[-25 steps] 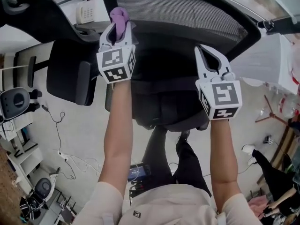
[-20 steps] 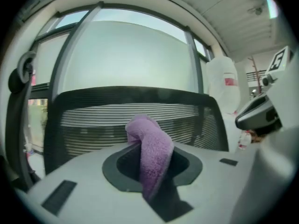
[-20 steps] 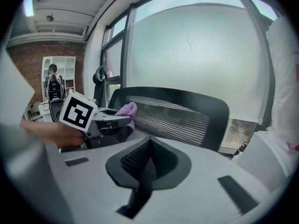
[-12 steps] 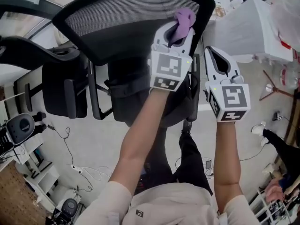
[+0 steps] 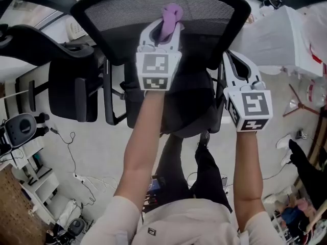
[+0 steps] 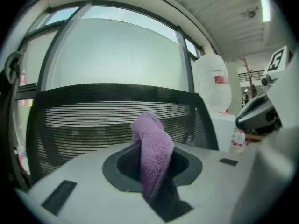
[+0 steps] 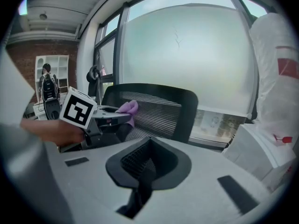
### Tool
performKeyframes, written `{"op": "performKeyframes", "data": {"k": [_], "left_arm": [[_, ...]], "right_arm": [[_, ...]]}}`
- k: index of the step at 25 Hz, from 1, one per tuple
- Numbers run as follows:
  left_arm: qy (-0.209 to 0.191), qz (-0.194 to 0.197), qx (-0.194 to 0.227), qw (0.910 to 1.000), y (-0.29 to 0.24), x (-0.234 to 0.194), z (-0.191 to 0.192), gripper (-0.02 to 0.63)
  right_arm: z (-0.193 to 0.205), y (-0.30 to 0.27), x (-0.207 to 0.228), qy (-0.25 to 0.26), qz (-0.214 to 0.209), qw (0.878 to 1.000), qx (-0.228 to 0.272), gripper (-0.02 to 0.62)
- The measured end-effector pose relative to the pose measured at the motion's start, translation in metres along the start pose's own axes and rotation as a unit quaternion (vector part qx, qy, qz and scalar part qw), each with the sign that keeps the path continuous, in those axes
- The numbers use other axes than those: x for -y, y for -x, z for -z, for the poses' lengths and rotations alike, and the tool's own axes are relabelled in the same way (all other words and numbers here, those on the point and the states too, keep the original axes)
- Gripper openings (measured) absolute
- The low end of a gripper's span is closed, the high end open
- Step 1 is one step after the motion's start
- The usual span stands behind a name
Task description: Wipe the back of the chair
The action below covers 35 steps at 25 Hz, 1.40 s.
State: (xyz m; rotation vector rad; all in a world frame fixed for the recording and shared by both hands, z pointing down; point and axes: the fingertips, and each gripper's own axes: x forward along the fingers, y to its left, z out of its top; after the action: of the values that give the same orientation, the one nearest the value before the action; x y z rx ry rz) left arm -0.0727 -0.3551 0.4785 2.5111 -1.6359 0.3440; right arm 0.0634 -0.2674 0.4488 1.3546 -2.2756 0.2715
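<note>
The black office chair's mesh back [image 5: 127, 11] spans the top of the head view. My left gripper [image 5: 164, 27] is shut on a purple cloth [image 5: 171, 13], which lies against the mesh near the middle of the back. In the left gripper view the cloth [image 6: 152, 146] stands up from the shut jaws in front of the mesh [image 6: 84, 122]. My right gripper [image 5: 229, 59] is shut and holds nothing, low beside the back's right edge. The right gripper view shows that gripper [image 7: 142, 171], the chair back [image 7: 161, 113], and the left gripper [image 7: 110, 117] with the cloth [image 7: 129, 108].
A second black chair [image 5: 66, 91] stands at the left. A large white plastic-wrapped thing [image 5: 278, 40] stands close on the right, with a small bottle [image 6: 237, 141] by it. A big window [image 6: 121, 55] is behind the chair. Cables [image 5: 76, 177] lie on the floor.
The left gripper with the cloth swept from the left part of the chair back to its right edge, then came back to the middle. The right gripper stayed near the right edge.
</note>
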Motion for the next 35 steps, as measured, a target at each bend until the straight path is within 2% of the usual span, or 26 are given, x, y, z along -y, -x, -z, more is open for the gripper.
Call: {"op": "performKeyframes", "data": {"k": [3,5,7,11,17,19,21,26,31,33,35], "left_arm": [[0.008,-0.091,-0.014,0.9957,0.038,-0.099,0.017,0.101],[0.024,-0.157,-0.025,0.9870,0.068,-0.158,0.028,0.101],[0.034,-0.196,-0.029,0.9795,0.093,-0.200,0.037,0.101],[0.035,-0.216,-0.032,0.9752,0.114,-0.228,0.046,0.101],[0.039,-0.193,-0.032,0.9800,0.104,-0.206,0.051,0.101],[0.043,-0.174,-0.028,0.9833,0.089,-0.193,0.047,0.101],[0.043,-0.139,-0.020,0.9892,0.066,-0.158,0.038,0.101],[0.026,-0.032,0.004,0.9992,0.000,-0.019,0.013,0.101],[0.008,0.082,0.016,0.9965,-0.034,0.123,-0.008,0.101],[0.000,0.101,0.019,0.9947,-0.039,0.153,-0.011,0.101],[0.007,0.101,0.021,0.9947,-0.039,0.158,-0.011,0.101]], "right_arm": [[-0.009,-0.020,-0.034,0.012,-0.025,1.000,0.000,-0.006],[-0.013,-0.033,-0.055,0.019,-0.045,0.999,0.001,-0.006],[-0.018,-0.045,-0.073,0.025,-0.060,0.998,0.000,-0.006],[-0.024,-0.060,-0.101,0.035,-0.078,0.996,-0.001,-0.006],[-0.018,-0.054,-0.097,0.031,-0.070,0.997,-0.005,-0.006],[-0.016,-0.054,-0.090,0.026,-0.063,0.998,-0.008,-0.006],[-0.010,-0.046,-0.076,0.018,-0.050,0.999,-0.011,-0.006],[0.014,-0.012,-0.018,-0.005,-0.009,1.000,-0.016,-0.006],[0.044,0.026,0.035,-0.029,0.031,0.999,-0.025,-0.006],[0.055,0.038,0.048,-0.037,0.042,0.998,-0.028,-0.006],[0.061,0.046,0.056,-0.042,0.048,0.998,-0.029,-0.006]]}}
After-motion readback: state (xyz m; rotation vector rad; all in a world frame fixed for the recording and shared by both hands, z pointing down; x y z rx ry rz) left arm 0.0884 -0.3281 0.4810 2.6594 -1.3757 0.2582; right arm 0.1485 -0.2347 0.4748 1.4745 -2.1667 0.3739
